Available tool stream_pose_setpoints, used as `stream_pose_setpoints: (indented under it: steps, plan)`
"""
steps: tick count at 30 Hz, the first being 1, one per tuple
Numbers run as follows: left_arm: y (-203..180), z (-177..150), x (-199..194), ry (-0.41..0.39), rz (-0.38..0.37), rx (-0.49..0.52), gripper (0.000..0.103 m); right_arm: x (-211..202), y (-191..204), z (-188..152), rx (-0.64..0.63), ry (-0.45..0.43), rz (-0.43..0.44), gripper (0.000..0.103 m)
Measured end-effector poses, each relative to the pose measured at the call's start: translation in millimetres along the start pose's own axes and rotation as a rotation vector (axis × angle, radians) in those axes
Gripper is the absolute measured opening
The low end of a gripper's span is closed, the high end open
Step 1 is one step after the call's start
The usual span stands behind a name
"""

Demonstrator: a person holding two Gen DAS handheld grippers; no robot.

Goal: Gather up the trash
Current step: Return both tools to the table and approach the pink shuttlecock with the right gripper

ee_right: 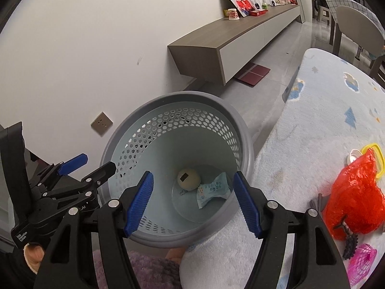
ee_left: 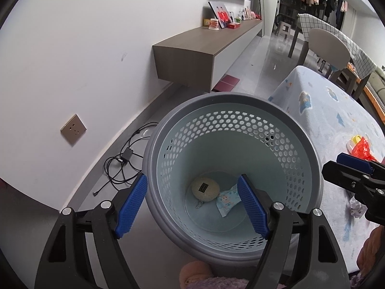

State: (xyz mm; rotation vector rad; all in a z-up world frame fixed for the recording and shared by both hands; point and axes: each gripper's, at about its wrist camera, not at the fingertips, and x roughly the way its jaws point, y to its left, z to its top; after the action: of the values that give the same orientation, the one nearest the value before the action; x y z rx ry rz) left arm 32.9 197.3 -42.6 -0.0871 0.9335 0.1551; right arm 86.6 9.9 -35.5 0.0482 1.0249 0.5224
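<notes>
- The left hand-held gripper (ee_left: 192,204) hangs over the near rim of the bin, its blue pads spread wide with nothing between them.
- The right hand-held gripper (ee_right: 192,202) hovers beside it above the same rim, jaws also well apart and empty.
- Beneath both stands the grey bin (ee_left: 154,144), a round basket with a pale blue perforated wall, on the floor just beside the rug.
- At the bottom of the bin lie a round cream-coloured pouch (ee_left: 205,189) with a small dark label and a little chain, and touching it a light blue wet-wipe packet (ee_left: 227,199).
- To the right, on the pale blue patterned rug (ee_right: 300,144), sits a crumpled red plastic bag (ee_right: 356,192), with a yellow ring (ee_right: 377,154) behind it and a pink mesh piece (ee_right: 363,260) nearer.
- On the floor to the left of the bin, black cables (ee_left: 122,166) curl beneath a wall socket (ee_left: 73,129).
- Farther off, a long wall-mounted shelf (ee_left: 192,48) carries photo frames and small boxes; dining chairs stand beyond.
</notes>
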Motion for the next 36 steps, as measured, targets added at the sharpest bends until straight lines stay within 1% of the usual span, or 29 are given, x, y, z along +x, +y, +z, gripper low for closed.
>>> stream_pose_setpoints:
  steps: [5, 12, 18, 22, 25, 30, 36]
  plan:
    - [-10.6, 3.3, -15.4, -0.022, -0.015, 0.011, 0.076, -20.9, -8.3, -7.7, 0.030, -0.023, -0.016, 0.066]
    - [-39.9, 3.0, -41.9, -0.048, -0.063, 0.045, 0.076, -67.5, -37.1, -30.5, 0.118, -0.077, -0.051, 0.066]
    - [-74.4, -4.2, -70.3, -0.075, -0.118, 0.084, 0.076, -115.7, -68.7, -66.7, 0.198, -0.133, -0.121, 0.066]
    - [-100.9, -15.8, -85.1, -0.085, -0.166, 0.112, 0.076, -148.0, -92.3, -97.4, 0.240, -0.159, -0.199, 0.066]
    - [-120.8, -26.6, -91.8, -0.073, -0.202, 0.133, 0.076, -165.5, -110.8, -117.2, 0.280, -0.166, -0.233, 0.066]
    - [-151.4, -43.9, -96.3, -0.060, -0.232, 0.169, 0.076, -186.1, -137.8, -144.7, 0.320, -0.168, -0.295, 0.066]
    - [-184.9, -58.0, -92.2, -0.036, -0.258, 0.223, 0.076, -189.5, -165.1, -169.6, 0.355, -0.137, -0.345, 0.066]
